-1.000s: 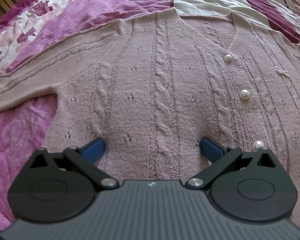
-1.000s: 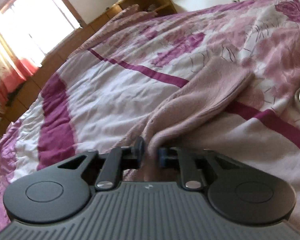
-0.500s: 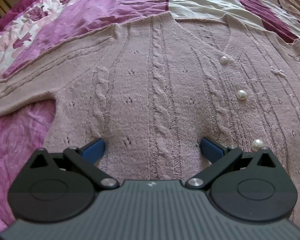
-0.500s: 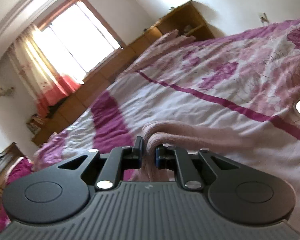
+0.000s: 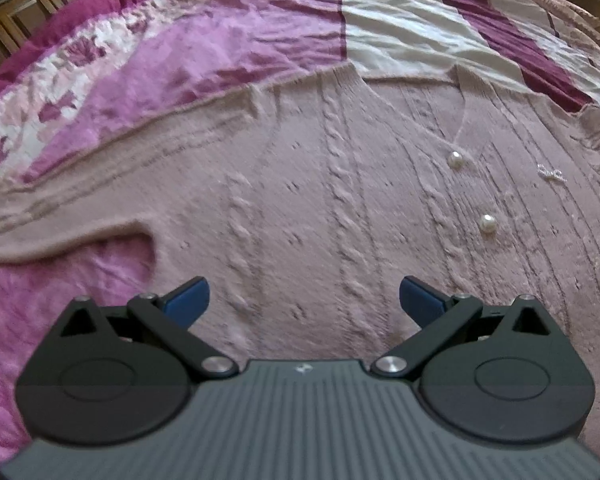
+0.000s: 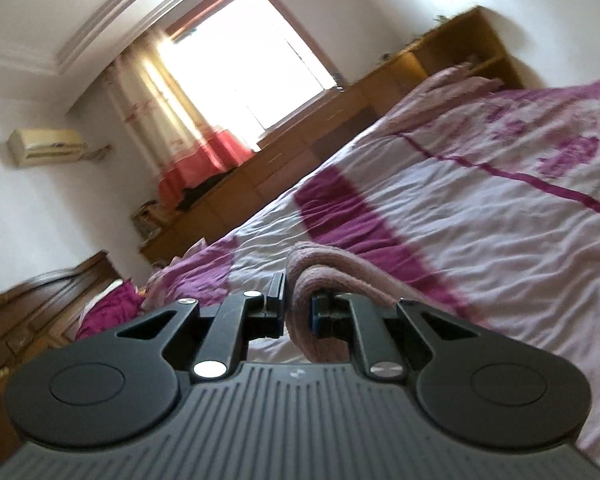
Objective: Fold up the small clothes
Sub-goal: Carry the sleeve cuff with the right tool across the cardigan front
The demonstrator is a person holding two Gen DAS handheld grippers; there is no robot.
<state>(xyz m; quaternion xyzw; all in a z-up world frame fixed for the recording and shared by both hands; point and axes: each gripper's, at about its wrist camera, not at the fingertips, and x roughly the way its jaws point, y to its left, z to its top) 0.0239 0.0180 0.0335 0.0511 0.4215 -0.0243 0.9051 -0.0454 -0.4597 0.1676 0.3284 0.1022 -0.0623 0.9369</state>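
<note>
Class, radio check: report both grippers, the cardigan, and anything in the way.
Left gripper open above cardigan. Right gripper shut on sleeve, lifted above bed. Nothing in the way.

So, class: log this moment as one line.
left gripper: open above cardigan | right gripper: shut on sleeve | bedspread underneath

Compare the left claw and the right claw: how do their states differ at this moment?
The left claw stands wide open and empty above the flat cardigan; the right claw is shut on a fold of pink knit. The left looks down at the garment; the right looks across the bed. Both are the same black design.
</note>
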